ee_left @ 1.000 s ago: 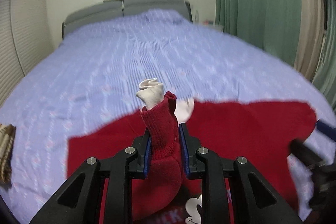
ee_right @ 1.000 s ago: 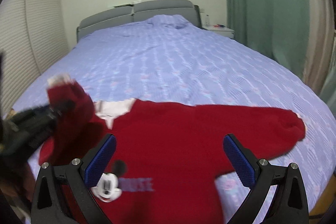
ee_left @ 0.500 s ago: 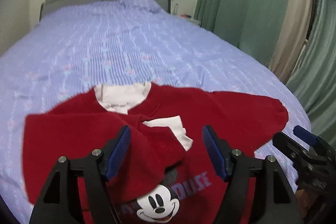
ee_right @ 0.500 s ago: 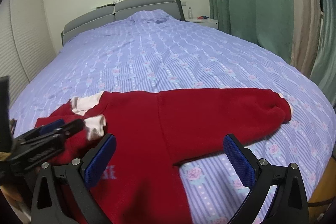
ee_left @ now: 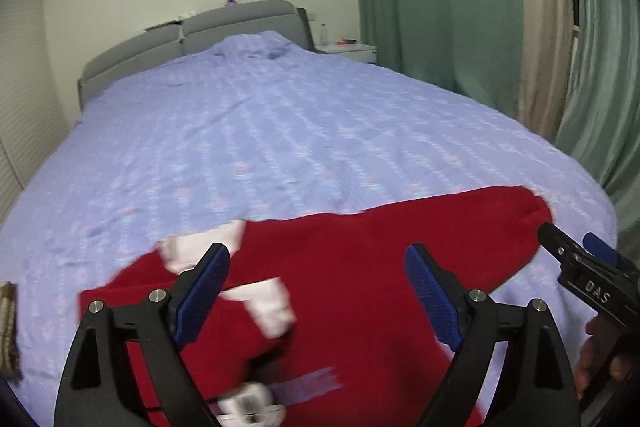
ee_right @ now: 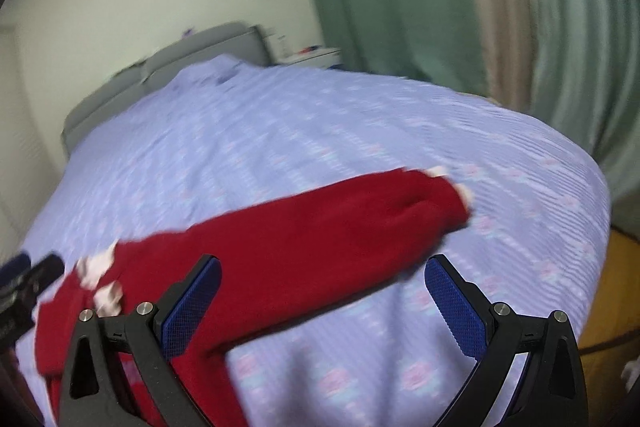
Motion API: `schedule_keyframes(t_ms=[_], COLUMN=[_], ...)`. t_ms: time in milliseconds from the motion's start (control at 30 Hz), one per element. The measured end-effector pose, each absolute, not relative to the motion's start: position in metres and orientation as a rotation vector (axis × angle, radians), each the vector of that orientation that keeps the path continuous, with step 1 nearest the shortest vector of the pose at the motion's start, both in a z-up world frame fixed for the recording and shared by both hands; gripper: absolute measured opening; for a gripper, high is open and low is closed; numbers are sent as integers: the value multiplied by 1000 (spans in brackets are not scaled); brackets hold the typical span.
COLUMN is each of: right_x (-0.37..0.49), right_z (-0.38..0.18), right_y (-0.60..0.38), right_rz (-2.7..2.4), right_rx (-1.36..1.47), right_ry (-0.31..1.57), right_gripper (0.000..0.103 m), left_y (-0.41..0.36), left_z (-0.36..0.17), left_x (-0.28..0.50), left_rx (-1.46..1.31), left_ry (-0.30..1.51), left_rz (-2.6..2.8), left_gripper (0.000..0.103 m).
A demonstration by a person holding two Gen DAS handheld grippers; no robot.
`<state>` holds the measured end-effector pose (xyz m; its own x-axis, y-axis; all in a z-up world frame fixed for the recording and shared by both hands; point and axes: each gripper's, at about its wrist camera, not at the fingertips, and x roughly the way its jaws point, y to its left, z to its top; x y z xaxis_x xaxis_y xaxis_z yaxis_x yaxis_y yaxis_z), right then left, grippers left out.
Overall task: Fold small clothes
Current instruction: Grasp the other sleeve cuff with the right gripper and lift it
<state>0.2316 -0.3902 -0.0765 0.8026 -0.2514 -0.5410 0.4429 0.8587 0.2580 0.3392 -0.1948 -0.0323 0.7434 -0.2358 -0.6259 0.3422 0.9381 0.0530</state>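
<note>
You have the bed (ee_left: 280,147) under everything, its lilac cover running away to the grey headboard, and the red sweater (ee_left: 360,287) lies flat on the near part of that cover. One sleeve is already folded across the chest, its white cuff (ee_left: 264,303) lying on the red body. The other sleeve (ee_right: 340,223) lies stretched out across the cover towards the bed's curtain-side edge, its long axis running crosswise to your grippers, not along them.

That sleeve is what the next fold turns on, I judge. Your right gripper (ee_right: 320,303) is the nearer one: the sleeve lies just ahead of and above its fingers in the right wrist view, with its cuff end (ee_right: 452,199) further out towards the bed's edge, beyond the right-hand finger. Your left gripper (ee_left: 316,291) hangs over the sweater's chest, on the collar side of the garment.

Both grippers are spread wide and hold nothing; no cloth lies between the blue pads (ee_right: 192,307). Whether the fingertips touch the fabric, you cannot tell through the blur.
</note>
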Motion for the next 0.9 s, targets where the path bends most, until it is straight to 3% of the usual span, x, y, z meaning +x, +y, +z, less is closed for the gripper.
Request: schedule_keyframes(t_ms=[200, 433, 600, 800, 900], right_x=[224, 240, 262, 272, 279], right_z=[-90, -130, -153, -166, -164], right_y=[-451, -500, -513, -527, -525], right_rz=[-492, -487, -405, -395, -379], right_rx=[489, 635, 735, 819, 783], right_ry=[474, 519, 555, 551, 570], right_gripper=[101, 73, 69, 57, 38], left_y=[-243, -261, -253, -234, -214], left_z=[-47, -62, -62, -56, -53], left_x=[344, 344, 349, 350, 351], left_rx=[189, 247, 213, 200, 171], left_ry=[684, 689, 705, 687, 699], left_rz=[-347, -328, -320, -274, -242], left_gripper=[91, 91, 91, 91, 91])
